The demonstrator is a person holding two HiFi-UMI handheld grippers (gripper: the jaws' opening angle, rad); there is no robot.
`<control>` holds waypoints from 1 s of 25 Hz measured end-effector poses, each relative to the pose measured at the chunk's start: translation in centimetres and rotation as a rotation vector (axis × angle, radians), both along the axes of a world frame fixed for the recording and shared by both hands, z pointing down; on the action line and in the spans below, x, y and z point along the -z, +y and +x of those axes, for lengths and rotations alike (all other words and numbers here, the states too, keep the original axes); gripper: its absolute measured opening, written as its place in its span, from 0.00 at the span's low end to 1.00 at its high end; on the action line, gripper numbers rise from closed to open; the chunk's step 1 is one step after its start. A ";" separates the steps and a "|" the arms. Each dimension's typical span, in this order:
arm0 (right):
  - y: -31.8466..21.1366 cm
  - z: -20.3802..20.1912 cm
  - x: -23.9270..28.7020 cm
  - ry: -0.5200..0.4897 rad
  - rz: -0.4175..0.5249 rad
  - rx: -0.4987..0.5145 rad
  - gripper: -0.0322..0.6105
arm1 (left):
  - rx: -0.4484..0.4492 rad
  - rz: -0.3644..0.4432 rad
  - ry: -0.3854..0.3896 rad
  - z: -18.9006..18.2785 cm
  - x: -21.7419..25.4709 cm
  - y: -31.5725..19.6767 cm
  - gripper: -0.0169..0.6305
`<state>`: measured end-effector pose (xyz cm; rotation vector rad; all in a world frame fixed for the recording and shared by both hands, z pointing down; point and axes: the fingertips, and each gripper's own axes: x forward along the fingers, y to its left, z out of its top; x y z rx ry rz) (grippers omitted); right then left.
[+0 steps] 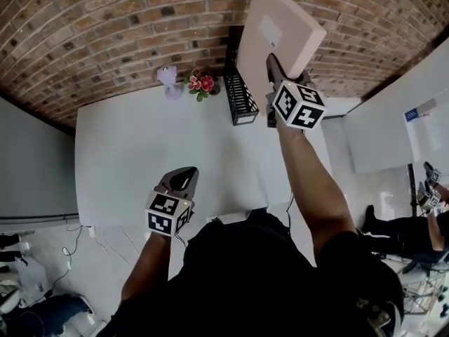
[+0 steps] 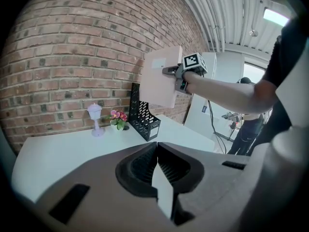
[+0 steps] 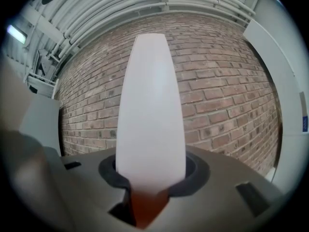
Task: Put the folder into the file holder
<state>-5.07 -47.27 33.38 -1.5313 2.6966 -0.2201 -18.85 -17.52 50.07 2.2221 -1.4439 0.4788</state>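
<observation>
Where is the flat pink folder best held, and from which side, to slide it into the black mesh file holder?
Probably by its near edge, from the person's side, as the right gripper holds the flat pink folder now. It is thin and on edge, so the fingers span its thickness, and the far edge is free to enter the black mesh file holder.

A pale pink folder (image 1: 280,34) is held raised and nearly upright, clamped at its lower edge by the right gripper (image 1: 272,65), at one o'clock of the black mesh file holder (image 1: 240,97) stood at the white table's (image 1: 140,160) far edge.
</observation>
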 end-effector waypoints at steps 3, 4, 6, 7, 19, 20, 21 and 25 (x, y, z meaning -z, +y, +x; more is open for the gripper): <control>-1.4 -0.9 0.1 0.001 0.008 -0.010 0.32 | 0.009 0.001 -0.007 -0.5 0.1 -0.4 0.03; -1.9 -1.1 0.1 0.001 0.011 -0.016 0.32 | 0.014 0.000 -0.009 -0.7 0.1 -0.6 0.03; -2.6 -1.5 0.1 0.010 0.025 -0.032 0.32 | 0.027 -0.004 -0.011 -1.2 0.1 -0.8 0.03; -2.9 -1.7 0.1 0.017 0.034 -0.039 0.32 | 0.033 -0.006 -0.011 -1.3 0.1 -1.0 0.03; -3.9 -4.6 -2.0 0.059 0.128 -0.075 0.33 | 0.043 -0.047 0.001 -1.4 -1.1 -1.8 0.03; -3.7 -4.8 -2.3 0.070 0.136 -0.068 0.33 | 0.044 -0.049 0.001 -1.5 -1.2 -1.9 0.03; -3.6 -5.1 -2.5 0.078 0.143 -0.060 0.34 | 0.043 -0.051 0.000 -1.5 -1.2 -2.0 0.03; -3.3 -5.4 -3.0 0.078 0.146 -0.037 0.35 | 0.034 -0.050 0.002 -1.3 -1.2 -2.4 0.03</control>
